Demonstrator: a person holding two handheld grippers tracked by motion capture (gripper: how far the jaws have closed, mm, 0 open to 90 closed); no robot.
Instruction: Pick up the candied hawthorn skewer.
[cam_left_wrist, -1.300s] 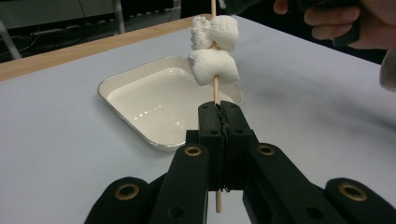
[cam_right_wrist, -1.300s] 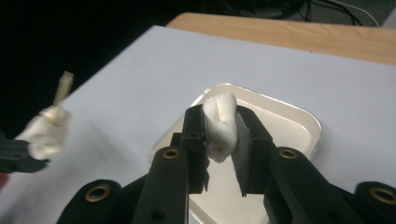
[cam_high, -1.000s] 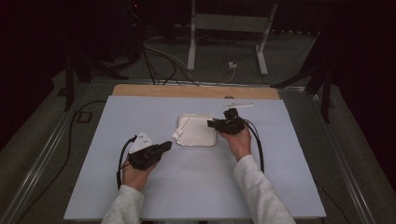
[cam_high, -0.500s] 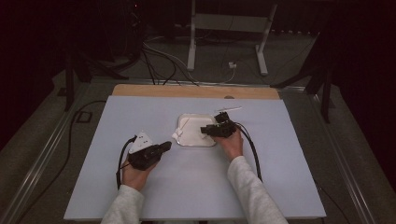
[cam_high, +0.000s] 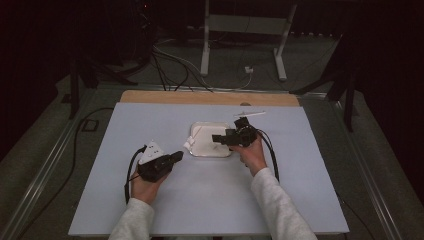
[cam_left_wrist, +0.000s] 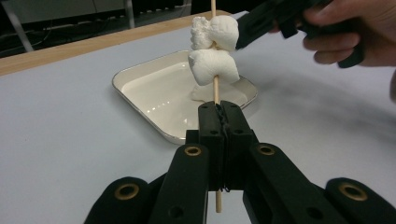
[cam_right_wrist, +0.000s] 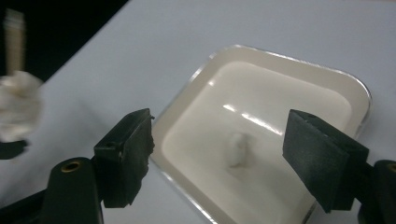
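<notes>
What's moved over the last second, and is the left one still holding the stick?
The right gripper has swung from the far right rim of the shallow cream square tray to out over it, its black fingers open above a small white marshmallow piece in the tray. The left gripper has stayed put beside the tray, still shut on the thin wooden skewer with two white marshmallows.

marshmallows: white; skewer: tan; tray: cream, glossy; table: pale blue-grey; fingers: black
</notes>
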